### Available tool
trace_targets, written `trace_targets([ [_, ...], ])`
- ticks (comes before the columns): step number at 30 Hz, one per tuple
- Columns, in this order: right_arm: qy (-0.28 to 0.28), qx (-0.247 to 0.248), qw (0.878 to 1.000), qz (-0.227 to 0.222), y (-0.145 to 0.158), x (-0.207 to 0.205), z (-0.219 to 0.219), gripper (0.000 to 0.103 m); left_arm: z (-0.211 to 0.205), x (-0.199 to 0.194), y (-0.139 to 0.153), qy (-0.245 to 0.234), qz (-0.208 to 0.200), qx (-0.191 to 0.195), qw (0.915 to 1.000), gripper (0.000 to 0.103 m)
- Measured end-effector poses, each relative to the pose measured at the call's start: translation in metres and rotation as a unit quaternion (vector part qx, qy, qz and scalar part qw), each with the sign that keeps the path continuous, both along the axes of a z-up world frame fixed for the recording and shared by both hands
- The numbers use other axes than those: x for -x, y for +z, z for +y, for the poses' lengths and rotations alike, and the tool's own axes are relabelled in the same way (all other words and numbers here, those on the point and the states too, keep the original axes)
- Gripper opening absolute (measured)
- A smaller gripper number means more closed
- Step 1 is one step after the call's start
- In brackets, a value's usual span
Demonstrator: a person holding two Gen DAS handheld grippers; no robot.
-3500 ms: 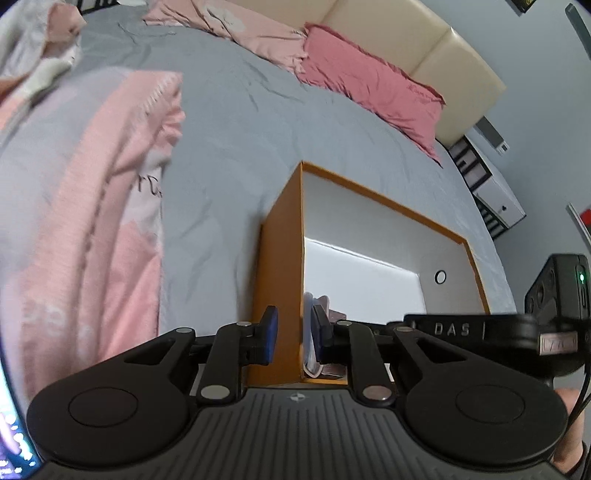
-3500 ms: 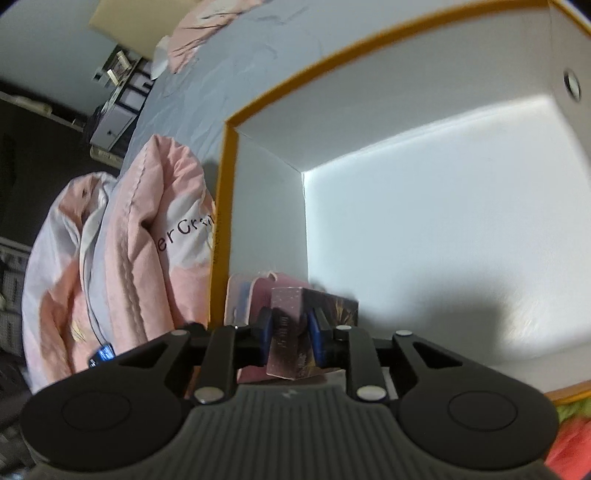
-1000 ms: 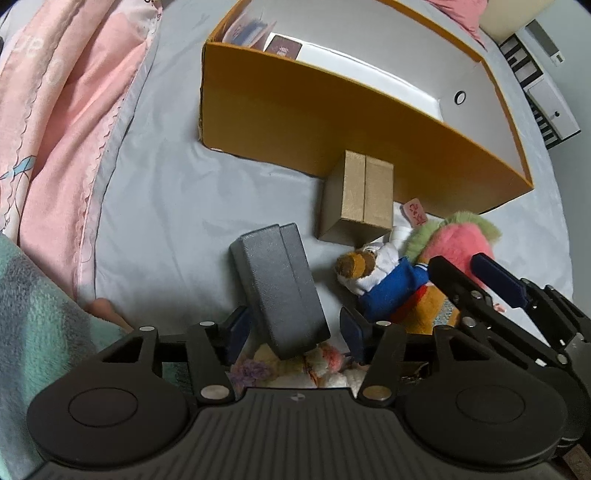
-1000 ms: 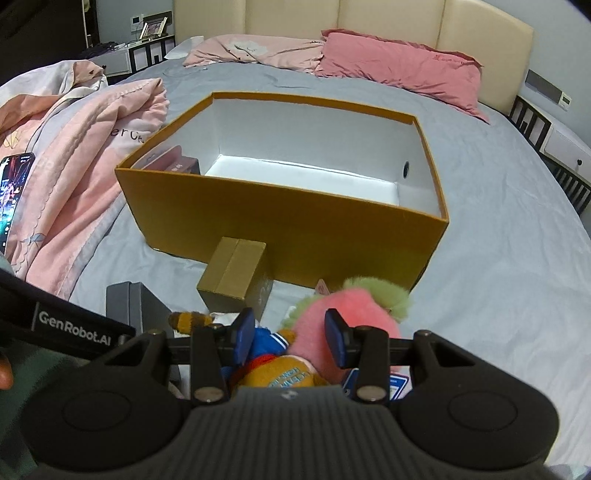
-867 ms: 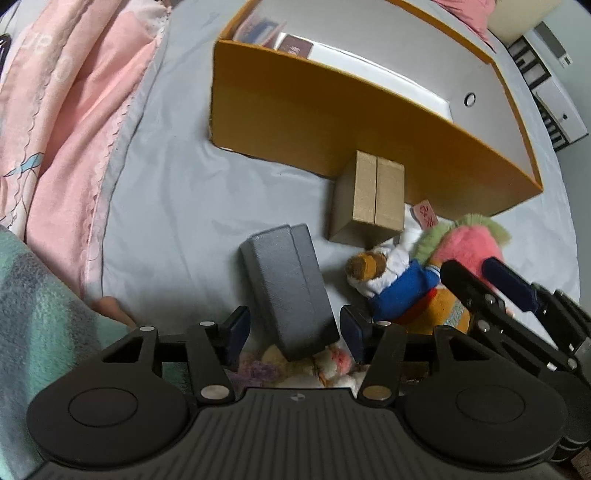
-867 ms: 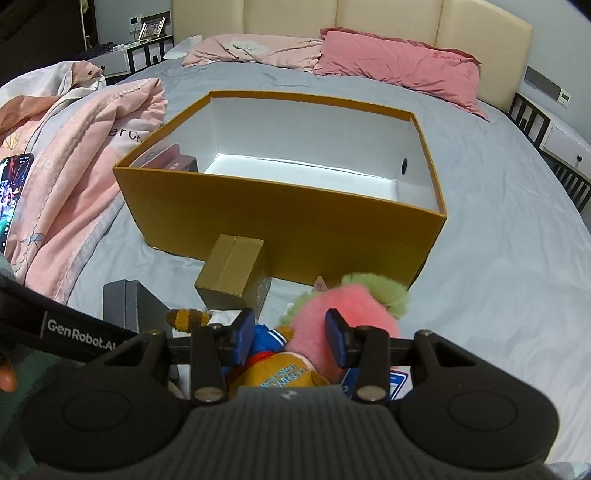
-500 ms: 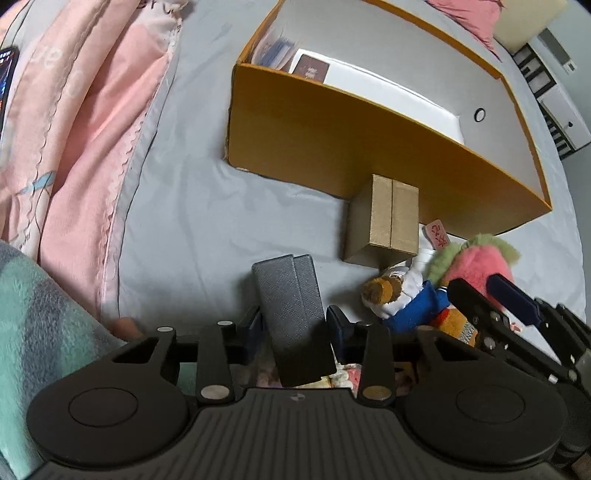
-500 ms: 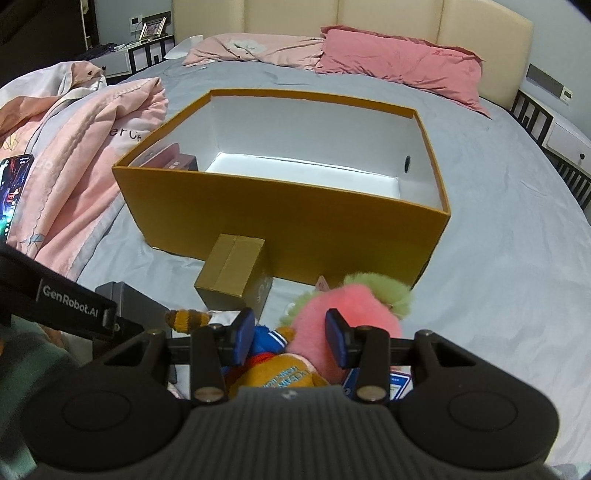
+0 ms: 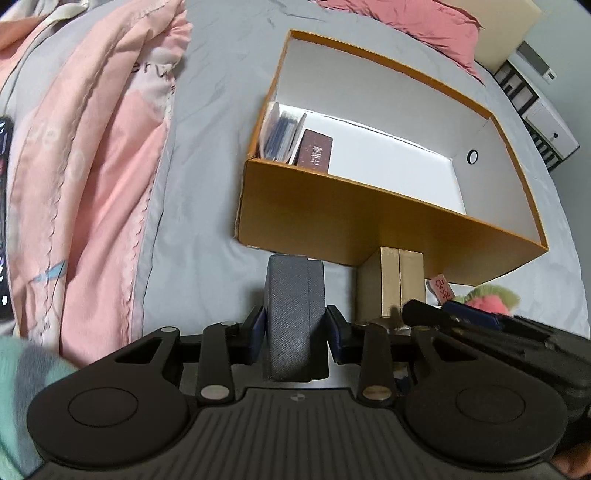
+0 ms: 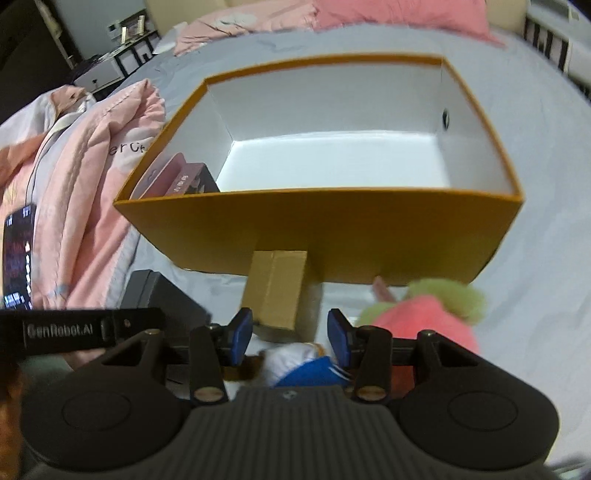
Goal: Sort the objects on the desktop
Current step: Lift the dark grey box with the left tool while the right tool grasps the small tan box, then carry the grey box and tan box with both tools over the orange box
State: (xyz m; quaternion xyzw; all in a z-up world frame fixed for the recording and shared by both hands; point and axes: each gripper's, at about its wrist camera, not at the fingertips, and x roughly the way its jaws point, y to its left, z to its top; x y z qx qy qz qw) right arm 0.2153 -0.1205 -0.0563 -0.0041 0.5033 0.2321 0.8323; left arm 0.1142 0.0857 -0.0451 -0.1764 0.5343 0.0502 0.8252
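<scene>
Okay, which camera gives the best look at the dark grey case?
The left wrist view: the dark grey case sits centred between the left gripper's pads, its textured face sharp. The right wrist view catches only a dark corner behind the other gripper's body.

A home bedroom is shown: a bed (image 9: pixel 207 92) spread with a grey sheet, pink pillows (image 9: pixel 417 18) set against a padded headboard (image 9: pixel 491 22), and a pink quilt (image 9: pixel 85 155) heaped along its edge.
</scene>
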Motion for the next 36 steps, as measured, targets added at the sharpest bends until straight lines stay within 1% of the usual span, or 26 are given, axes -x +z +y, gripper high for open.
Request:
trace_targets([
  [2,-0.006,0.000,1.000,0.011,-0.003,-0.005,0.006,0.054,-0.001,-0.003,-0.004,-0.004,0.002,-0.003,1.0000,0.039],
  [5,-0.004,0.003,1.000,0.020,-0.007,-0.012,0.018,0.055,-0.001,-0.004,-0.010,-0.009,0.005,-0.004,0.9999,0.039],
  [10,0.004,0.043,0.999,0.013,-0.015,-0.020,0.035,0.056,0.001,-0.003,-0.012,-0.015,0.001,-0.002,0.9999,0.039],
  [14,0.014,0.062,0.998,0.005,-0.019,-0.020,0.040,0.056,0.003,-0.002,-0.013,-0.014,-0.001,0.003,0.9999,0.039],
  [16,0.016,0.063,0.998,0.000,-0.018,-0.018,0.040,0.052,0.004,-0.002,-0.012,-0.013,-0.002,0.005,0.9999,0.039],
  [18,0.014,0.061,0.998,0.000,-0.016,-0.017,0.037,0.051,0.004,-0.001,-0.010,-0.013,-0.004,0.006,0.9999,0.039],
  [21,0.013,0.052,0.999,0.000,-0.012,-0.014,0.031,0.050,0.002,0.002,-0.004,-0.019,-0.009,0.008,0.9997,0.039],
  [25,0.016,0.019,1.000,-0.002,0.004,-0.008,0.019,0.050,-0.003,0.009,0.013,-0.031,-0.030,0.016,0.9989,0.039],
  [29,0.036,-0.016,0.999,-0.023,0.030,0.001,0.009,0.050,-0.008,0.015,0.038,-0.043,-0.061,0.023,0.9970,0.039],
  [32,0.044,-0.044,0.998,-0.033,0.051,0.007,-0.004,0.050,-0.014,0.016,0.060,-0.057,-0.084,0.020,0.9947,0.039],
  [36,0.047,-0.081,0.994,-0.057,0.082,0.010,-0.018,0.050,-0.015,0.013,0.090,-0.079,-0.123,0.025,0.9889,0.039],
])
